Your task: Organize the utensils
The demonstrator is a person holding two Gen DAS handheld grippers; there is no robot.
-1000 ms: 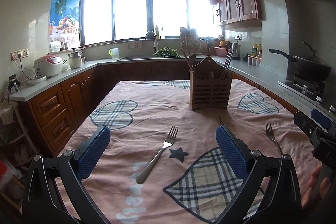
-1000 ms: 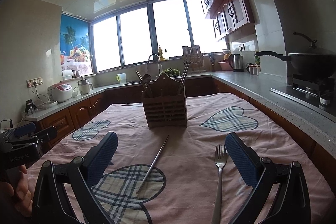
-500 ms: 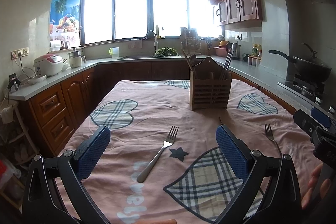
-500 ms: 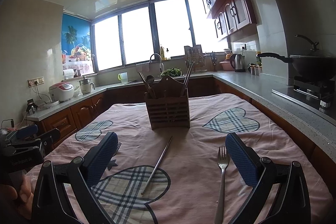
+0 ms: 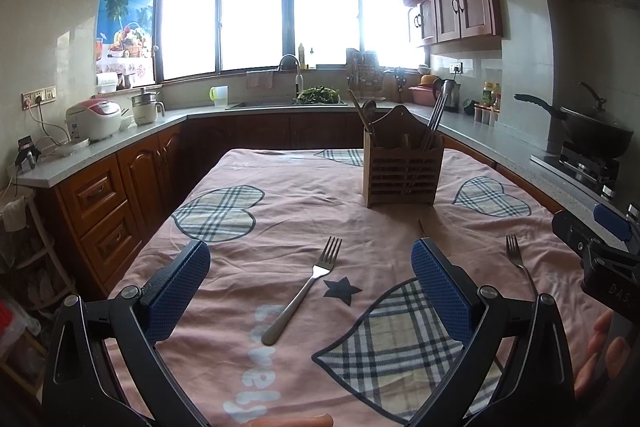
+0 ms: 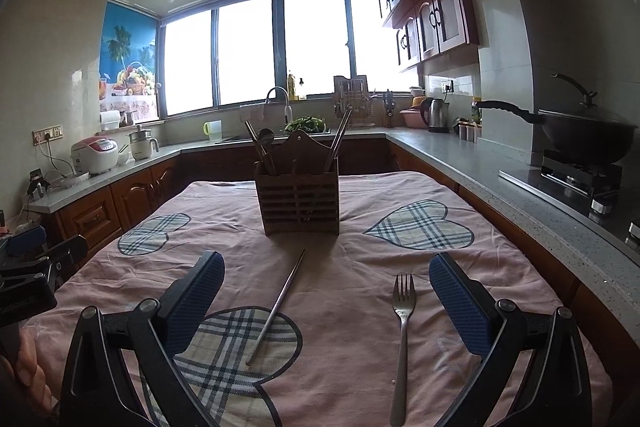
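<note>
A wooden utensil holder (image 5: 402,169) stands on the pink tablecloth, with chopsticks and a spoon in it; it also shows in the right wrist view (image 6: 298,203). A steel fork (image 5: 304,289) lies between the fingers of my open, empty left gripper (image 5: 310,287). A second fork (image 6: 402,339) lies just inside the right finger of my open, empty right gripper (image 6: 326,297); it also shows in the left wrist view (image 5: 518,261). A single metal chopstick (image 6: 276,307) lies between the right gripper's fingers.
The table (image 5: 280,215) has a pink cloth with plaid hearts. Counters run around it: a rice cooker (image 5: 94,119) at left, a sink at the back, a wok on the stove (image 6: 580,139) at right. The other gripper shows at each view's edge.
The right gripper has moved forward and a little left, so the holder, chopstick and fork sit higher and nearer. The left gripper has hardly moved.
</note>
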